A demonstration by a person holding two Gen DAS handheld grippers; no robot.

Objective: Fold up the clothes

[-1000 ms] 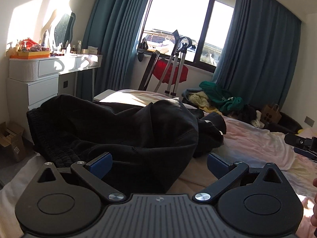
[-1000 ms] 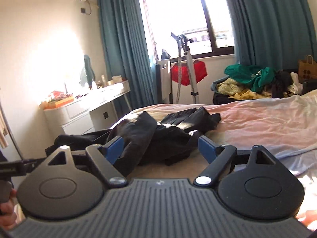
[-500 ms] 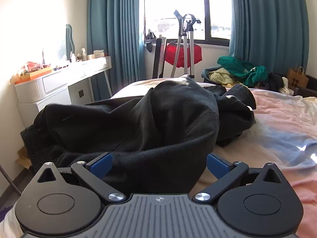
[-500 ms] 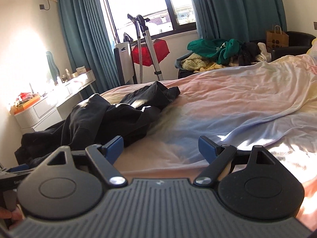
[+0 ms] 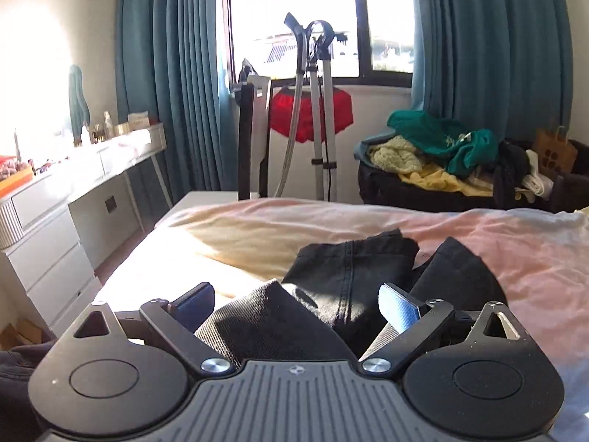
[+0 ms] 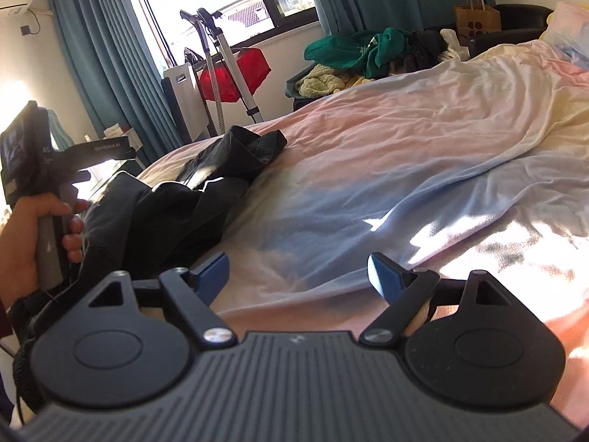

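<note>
A crumpled black garment (image 5: 353,276) lies on the pastel bed sheet (image 5: 533,250). My left gripper (image 5: 296,304) is open, low over the garment, with black cloth bunched between its blue fingers. In the right wrist view the same garment (image 6: 206,199) lies at the left of the bed. My right gripper (image 6: 298,272) is open and empty over bare sheet (image 6: 405,154), to the right of the garment. A hand holds the left gripper's handle (image 6: 44,221) at the left edge.
A white dresser (image 5: 55,213) with bottles stands left of the bed. A vacuum and red item (image 5: 313,118) stand under the window. A pile of green and yellow clothes (image 5: 441,154) sits on a dark basket beyond the bed.
My left gripper has moved forward over the black garment, so its far end now lies between the fingers. My right gripper has swung right over bare sheet. Both stay open.
</note>
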